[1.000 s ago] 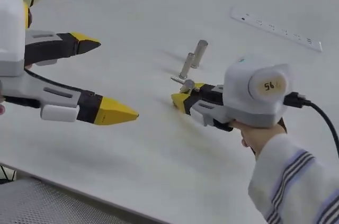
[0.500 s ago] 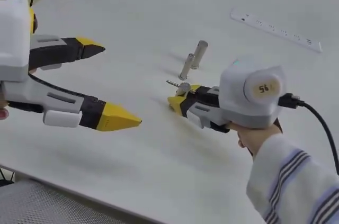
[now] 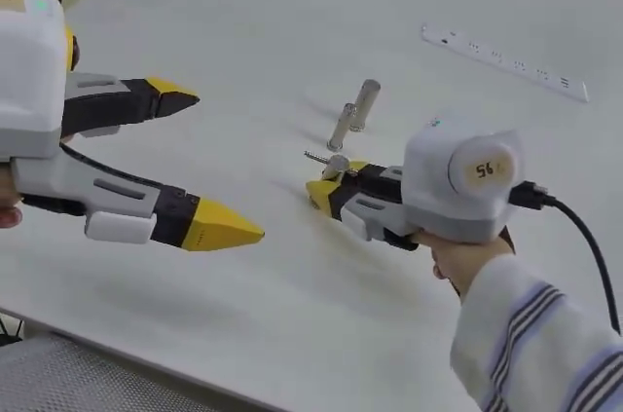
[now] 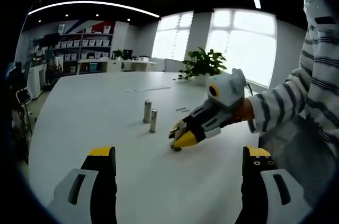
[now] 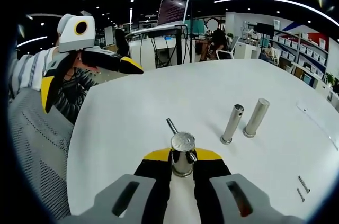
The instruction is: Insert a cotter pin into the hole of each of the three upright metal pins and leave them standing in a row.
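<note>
Jaws of the right gripper are seen closed around the lower shaft of the nearest metal pin. It is held upright on the table, probably so that it cannot topple with the cotter pin lodged crosswise through the hole near its top. A second metal pin and a third metal pin are stood just beyond, close together; an unfilled hole is seen in the second. Spare cotter pins are laid flat farther right. The left gripper is held above the table, well apart, jaws wide open on nothing, presumably readied for the next cotter pin.
</note>
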